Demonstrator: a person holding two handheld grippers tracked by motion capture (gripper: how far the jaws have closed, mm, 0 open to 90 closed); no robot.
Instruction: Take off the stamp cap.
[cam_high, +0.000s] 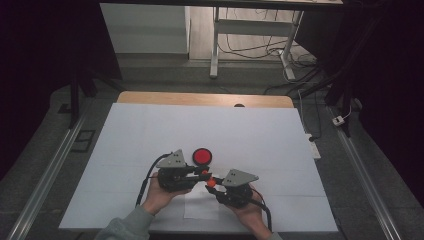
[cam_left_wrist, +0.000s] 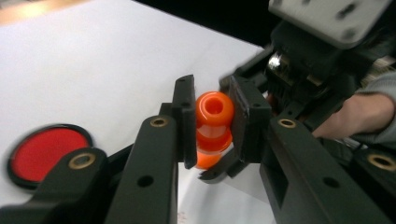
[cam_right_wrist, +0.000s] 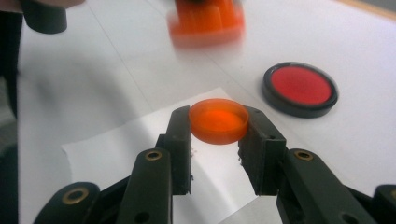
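1. Left gripper (cam_left_wrist: 212, 123) is clamped on a small orange bottle (cam_left_wrist: 214, 128); the open neck faces the camera in the left gripper view. Bottle is held off the worktop (cam_high: 150, 130), in front of the person's hands.
2. Right gripper (cam_right_wrist: 218, 128) is closed on an orange cap (cam_right_wrist: 218, 120), pinched by its rim, open side up as its own view shows it. Cap is clear of the worktop, above a white paper sheet (cam_right_wrist: 121, 140).
3. In the high view the two grippers stand tip to tip, left gripper (cam_high: 205, 173) and right gripper (cam_high: 212, 183) close together; bottle and cap are near each other but apart.
4. A black-rimmed red disc (cam_high: 202, 156) lies on the worktop just beyond the left gripper, untouched.
5. Judged step: bottle and cap each in hand and apart, either just uncapped or about to be capped; I cannot tell which.
6. If capping is next: turn the cap's open side to the neck, line up the axes, seat it squarely, then twist while the left gripper resists. Risk: the cap tilting in its narrow pinch.
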